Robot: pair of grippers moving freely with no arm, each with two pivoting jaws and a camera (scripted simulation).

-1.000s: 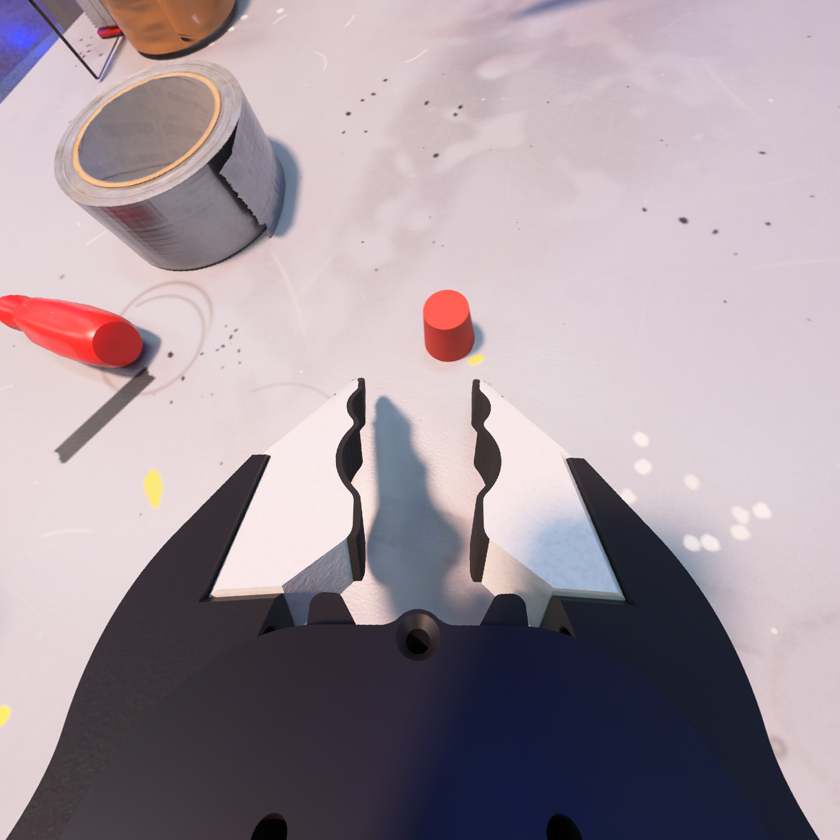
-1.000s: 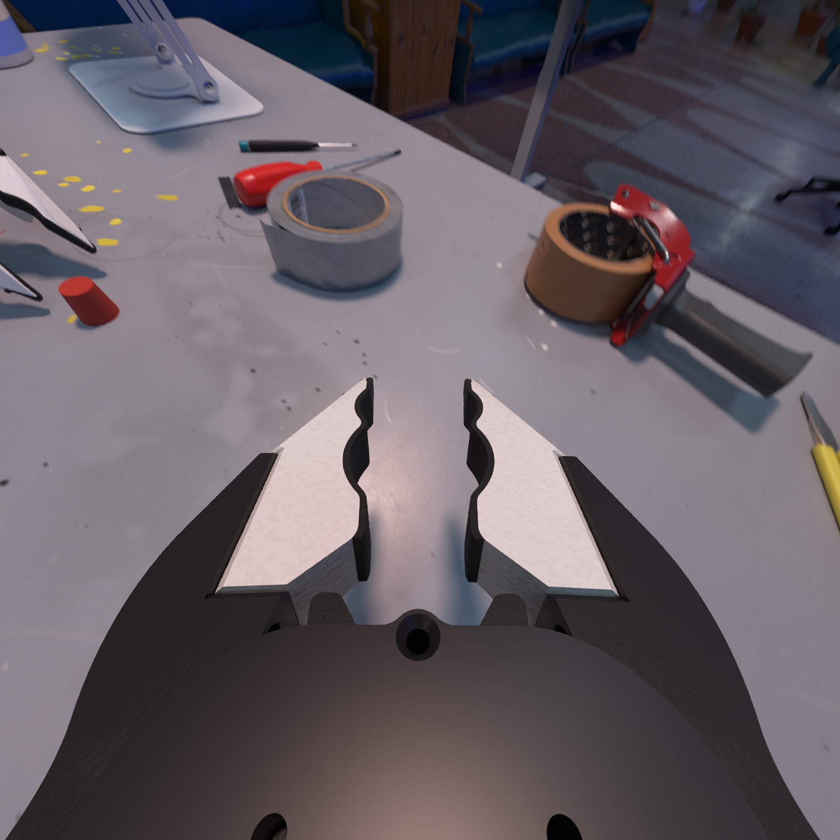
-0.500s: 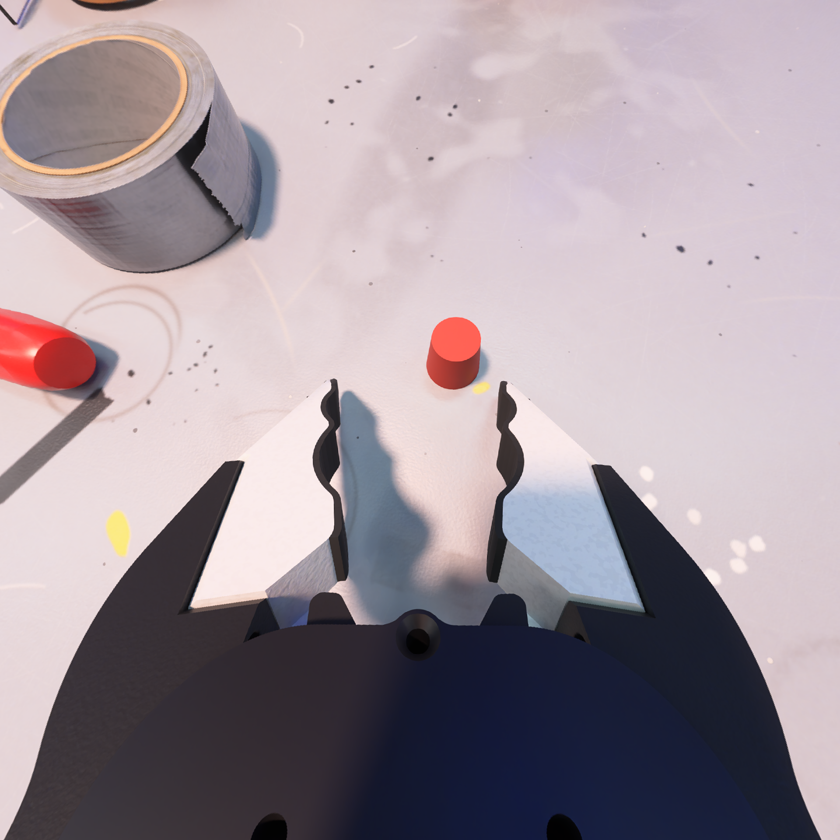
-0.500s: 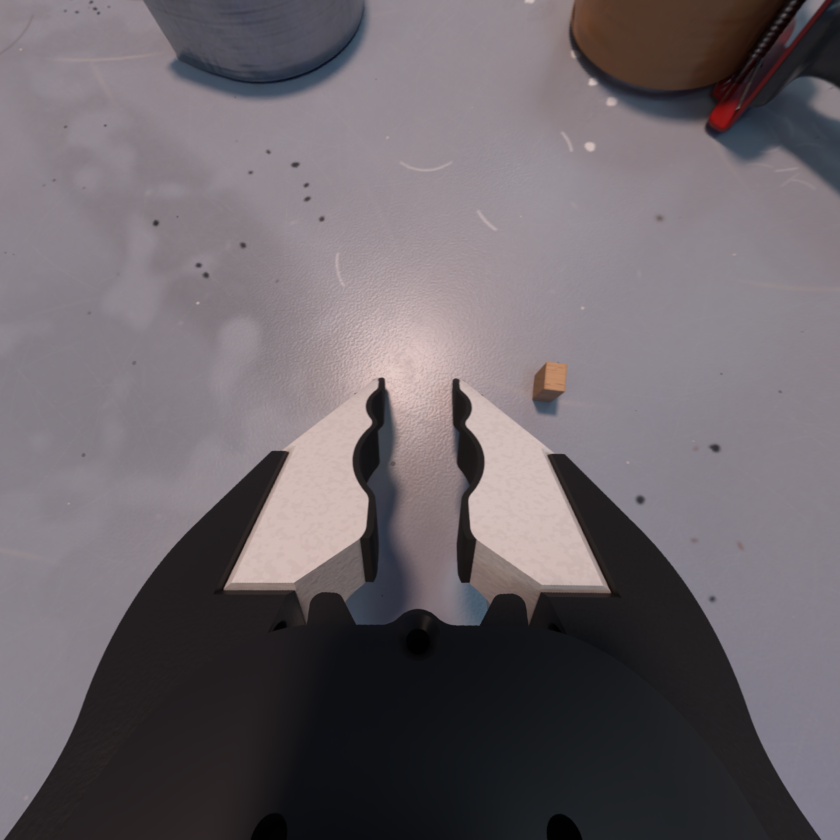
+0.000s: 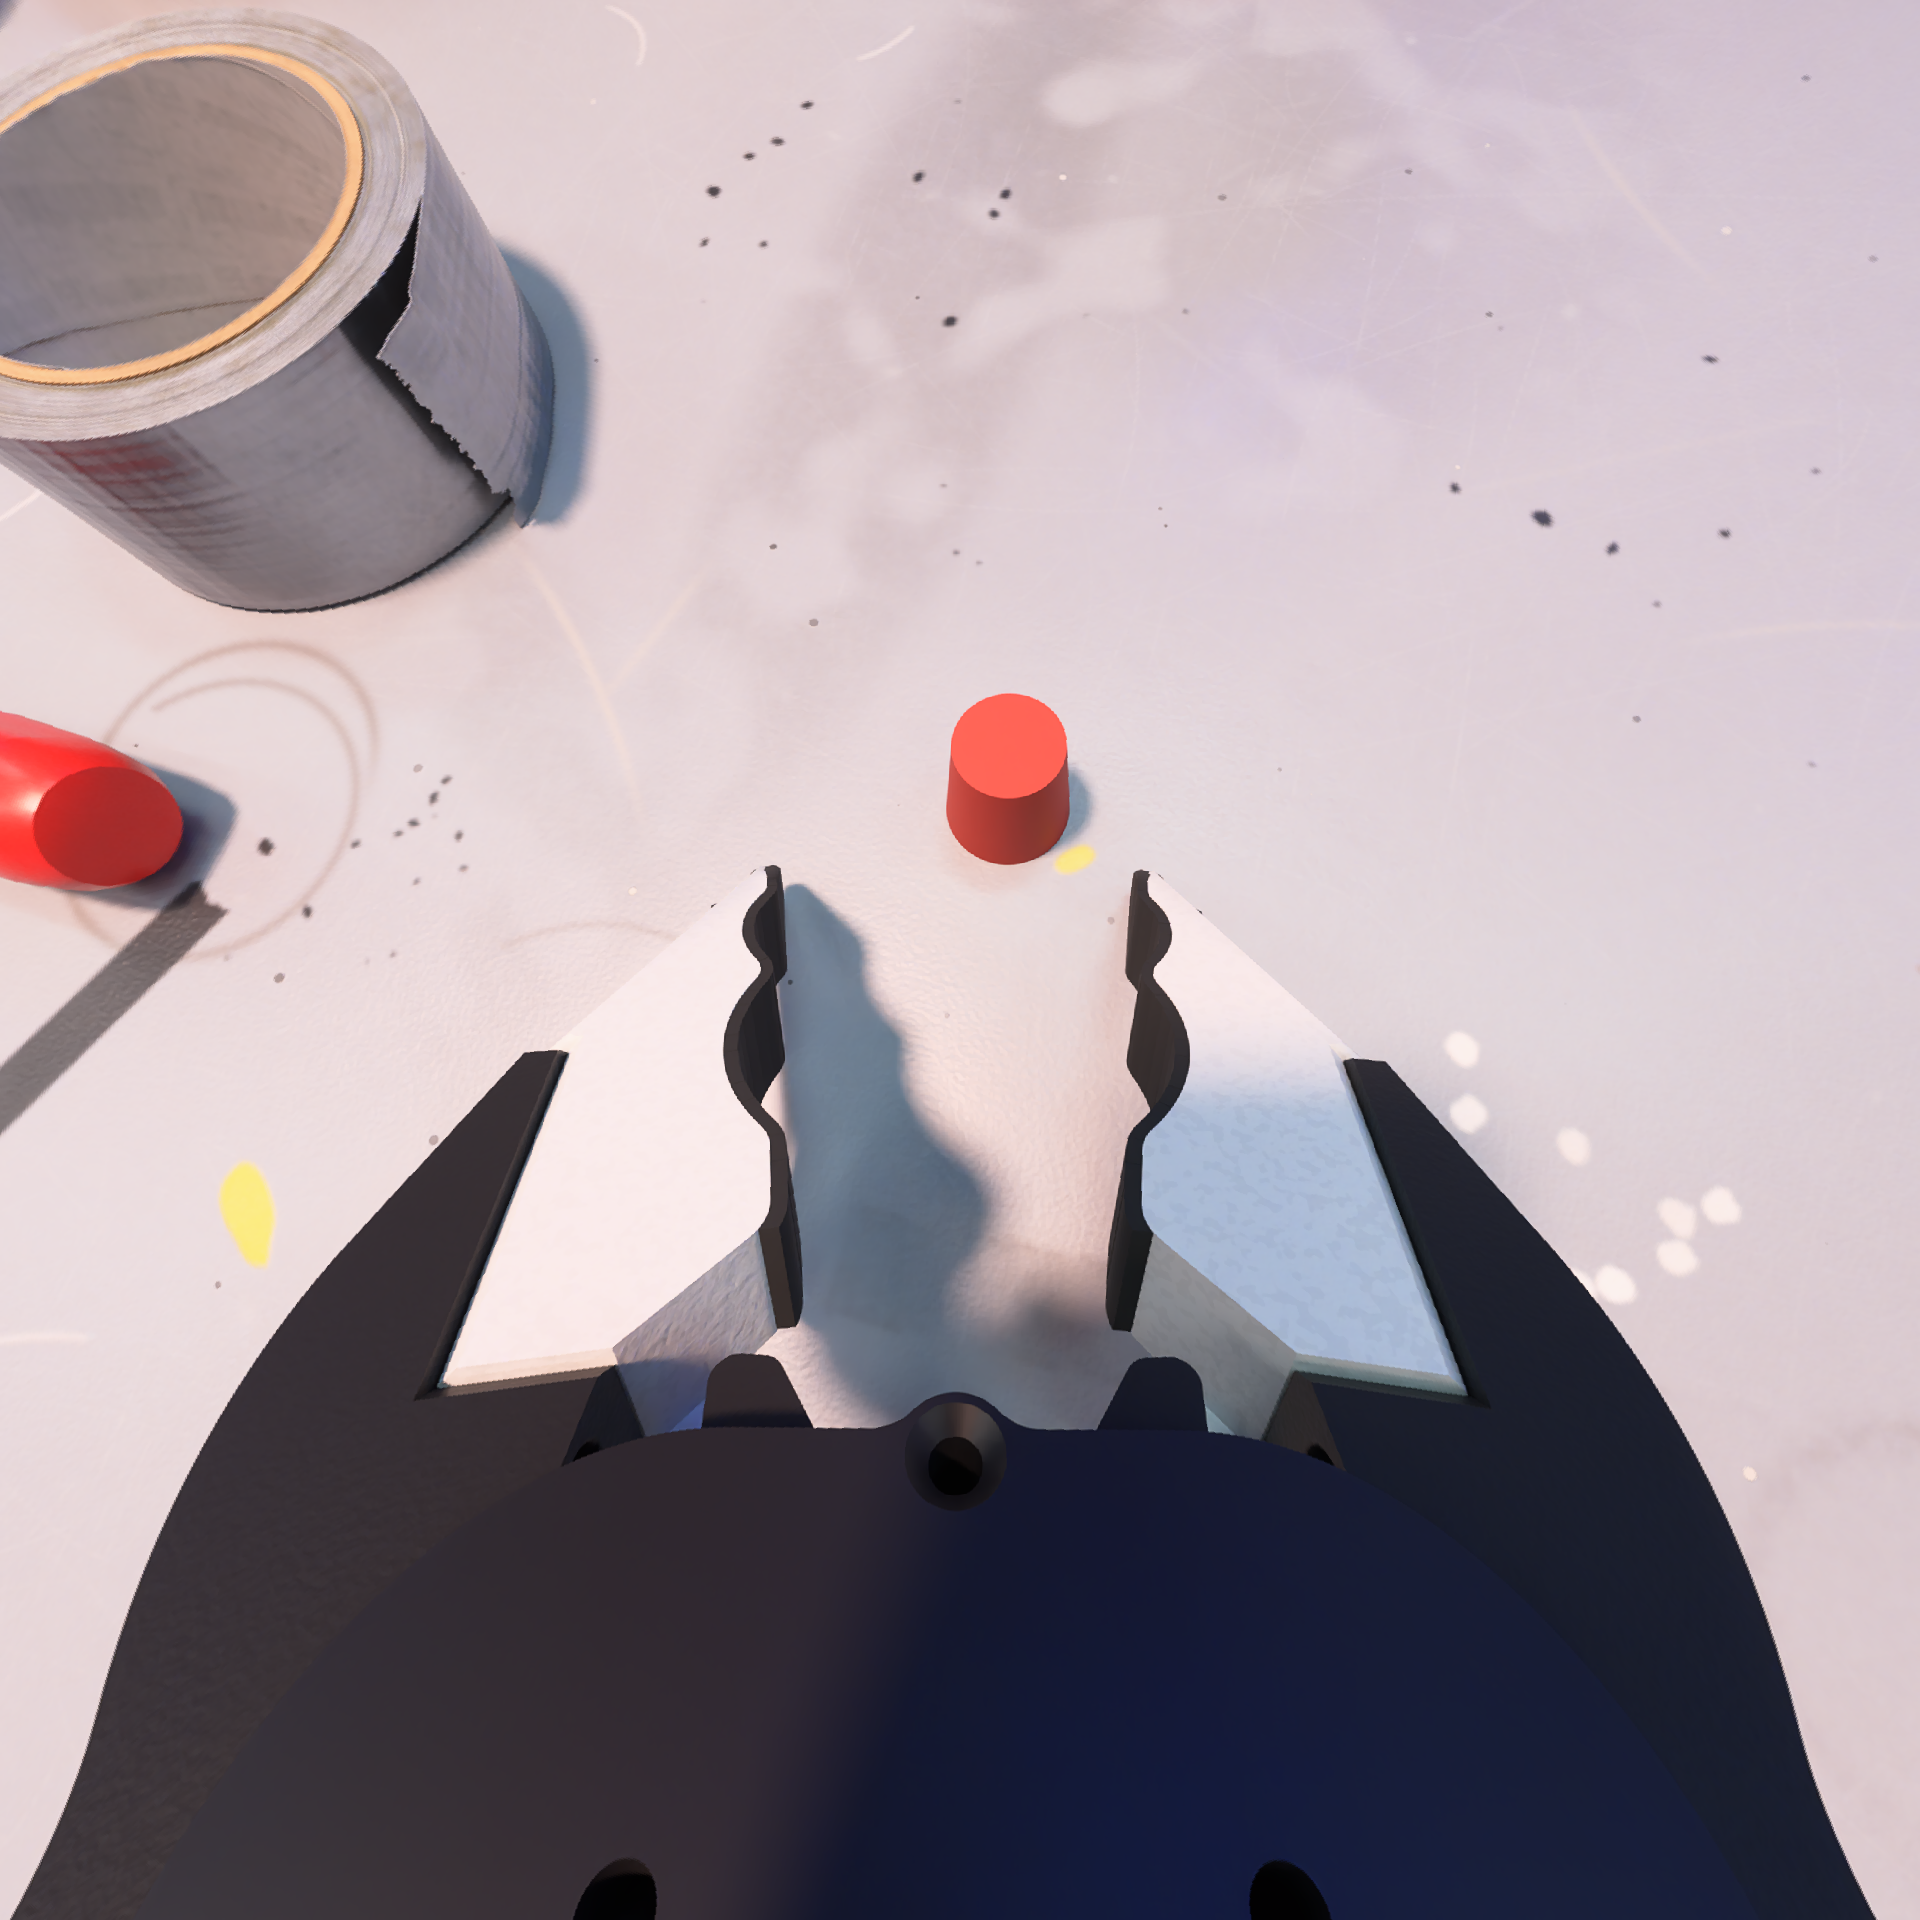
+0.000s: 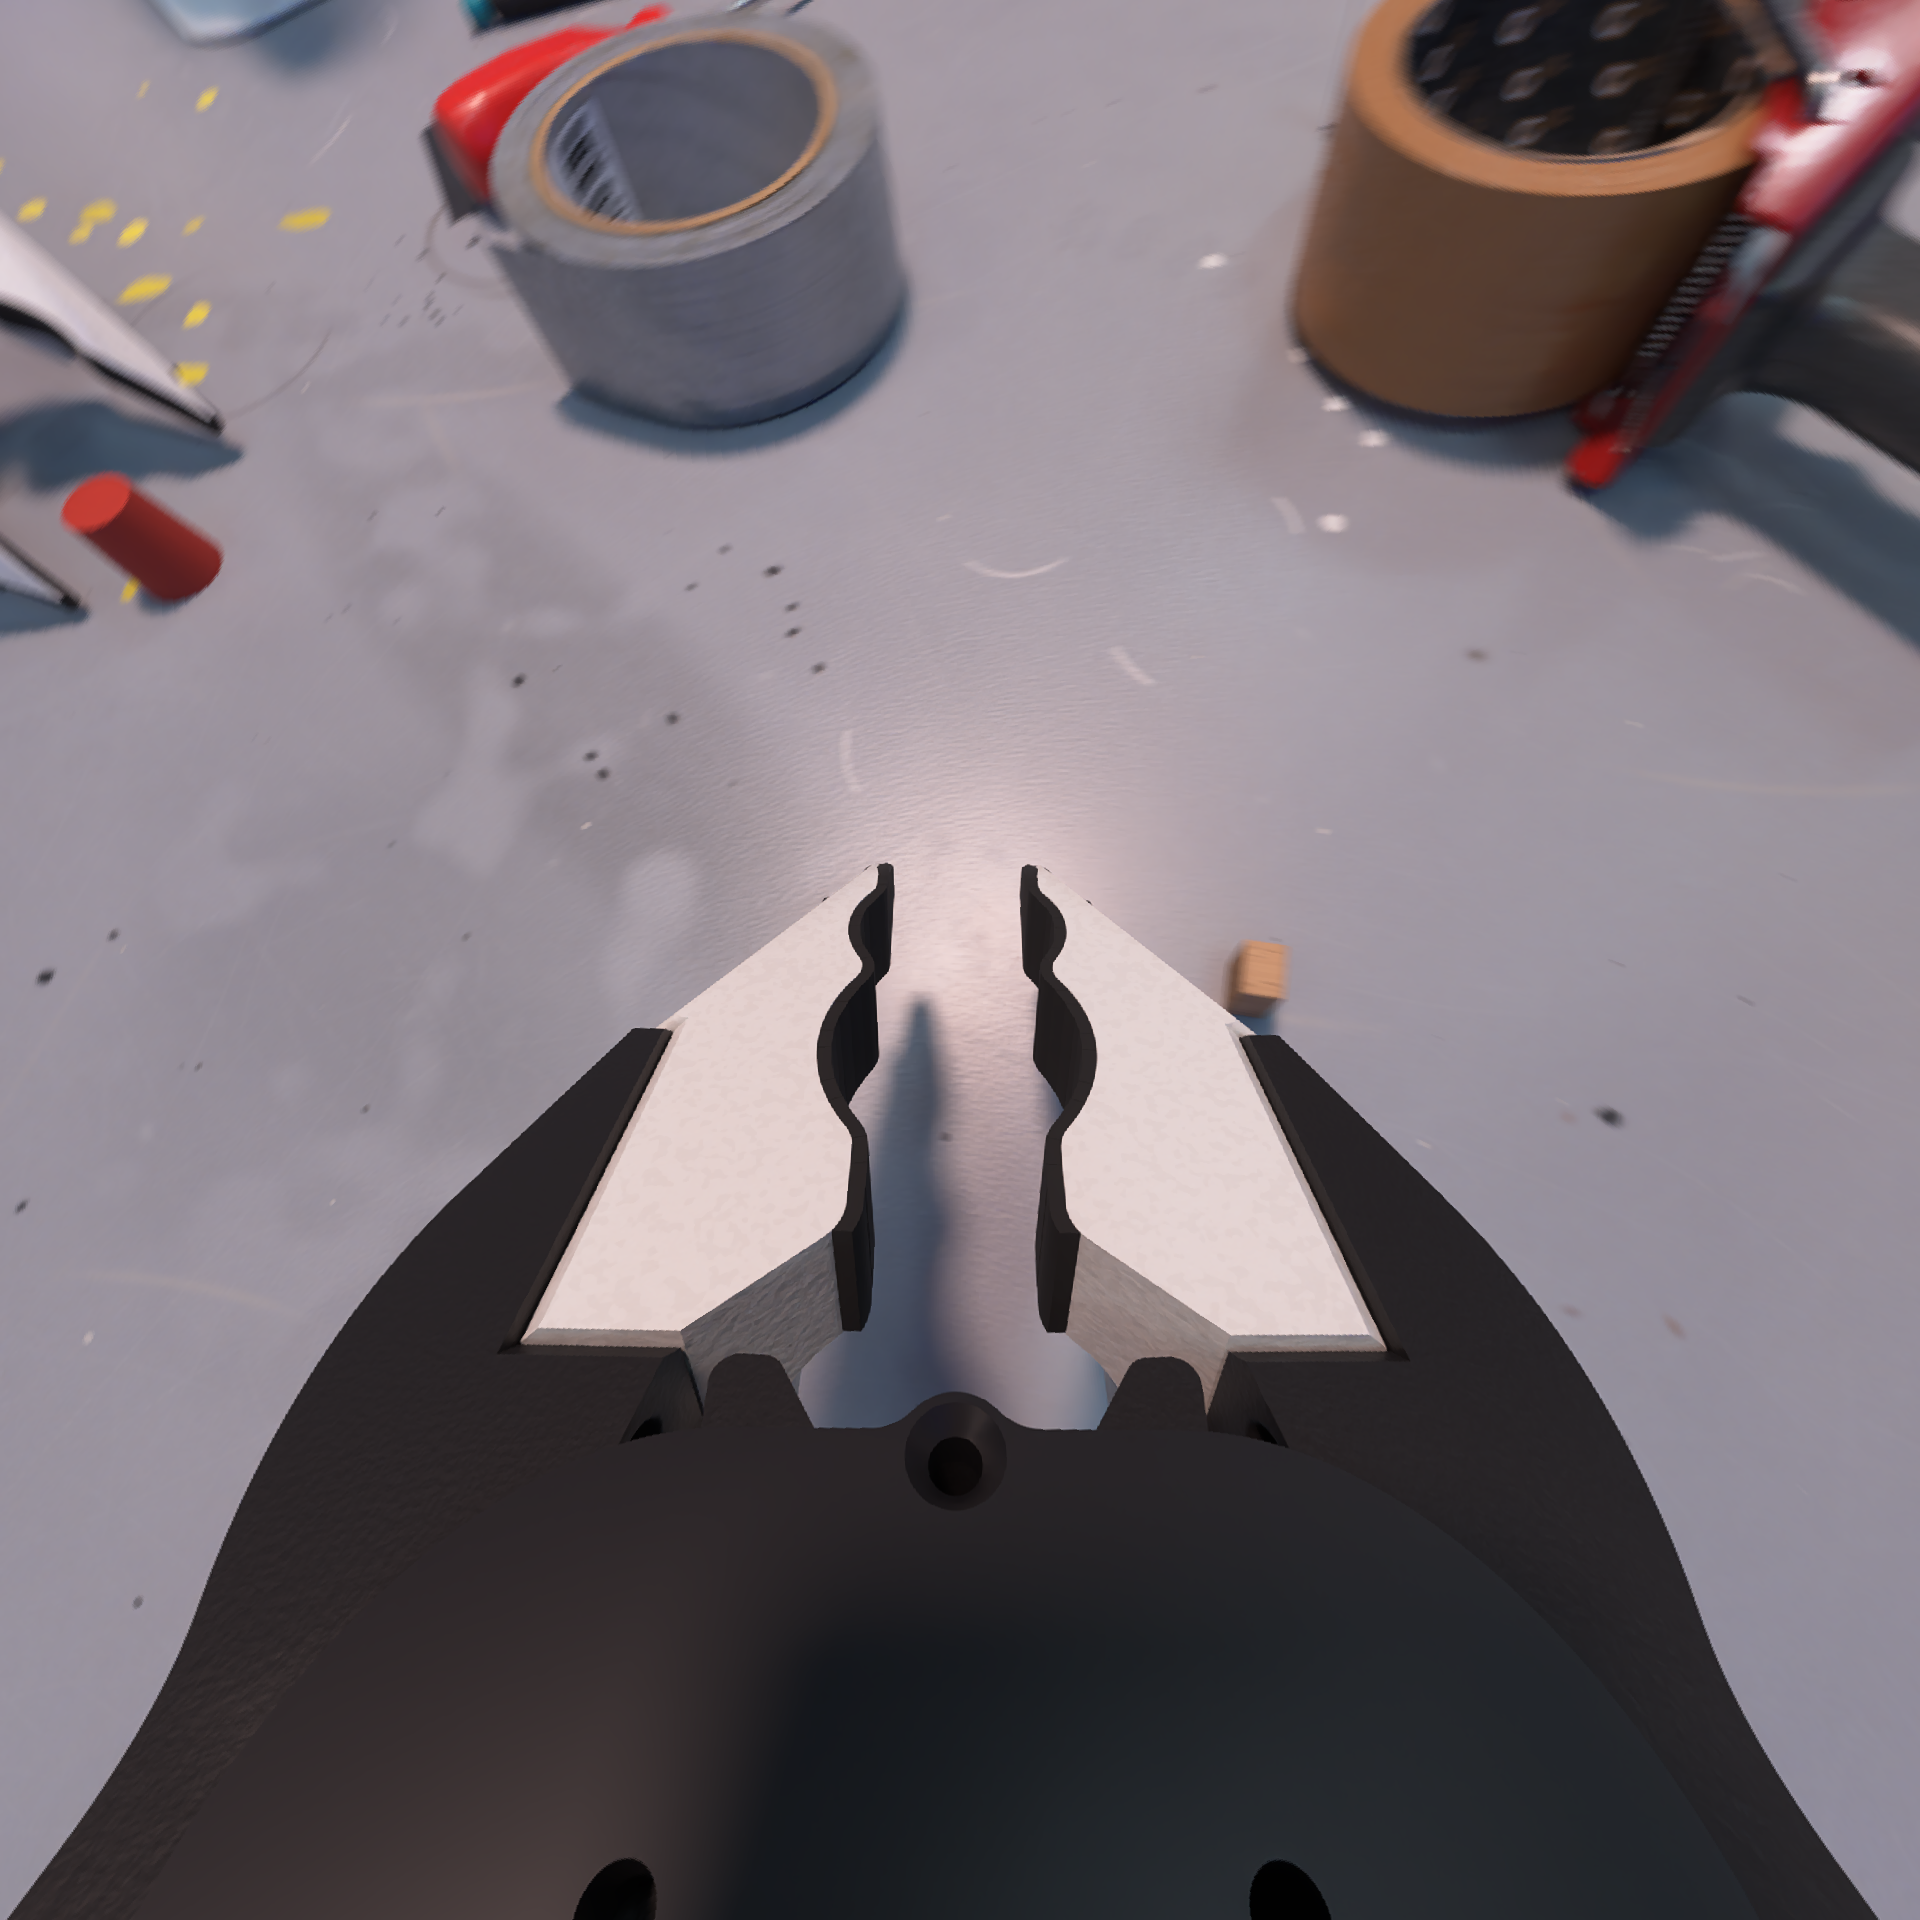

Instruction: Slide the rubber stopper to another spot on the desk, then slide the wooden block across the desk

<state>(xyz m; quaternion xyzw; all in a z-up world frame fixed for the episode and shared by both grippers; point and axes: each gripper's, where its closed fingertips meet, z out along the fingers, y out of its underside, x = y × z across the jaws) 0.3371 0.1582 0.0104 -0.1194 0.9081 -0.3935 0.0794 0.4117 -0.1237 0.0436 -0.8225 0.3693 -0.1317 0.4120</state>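
Note:
A red rubber stopper (image 5: 1007,777) stands upright on the pale desk just ahead of my left gripper (image 5: 954,878), which is open and empty, its tips a short way behind the stopper. The stopper also shows at the far left of the right wrist view (image 6: 140,535), with the left gripper's fingertips (image 6: 156,390) beside it. A small wooden block (image 6: 1260,975) lies on the desk just right of my right gripper (image 6: 956,873). The right gripper is open with a narrow gap and holds nothing.
A grey duct tape roll (image 5: 223,312) stands at the upper left, also in the right wrist view (image 6: 707,208). A red tool handle (image 5: 88,816) lies at the left. A brown tape roll in a red dispenser (image 6: 1538,208) stands at the upper right.
My left gripper has opened wider and closed in on the stopper. My right gripper has narrowed and changed its aim, first dipping toward the desk, then tilting up; the wooden block came into view.

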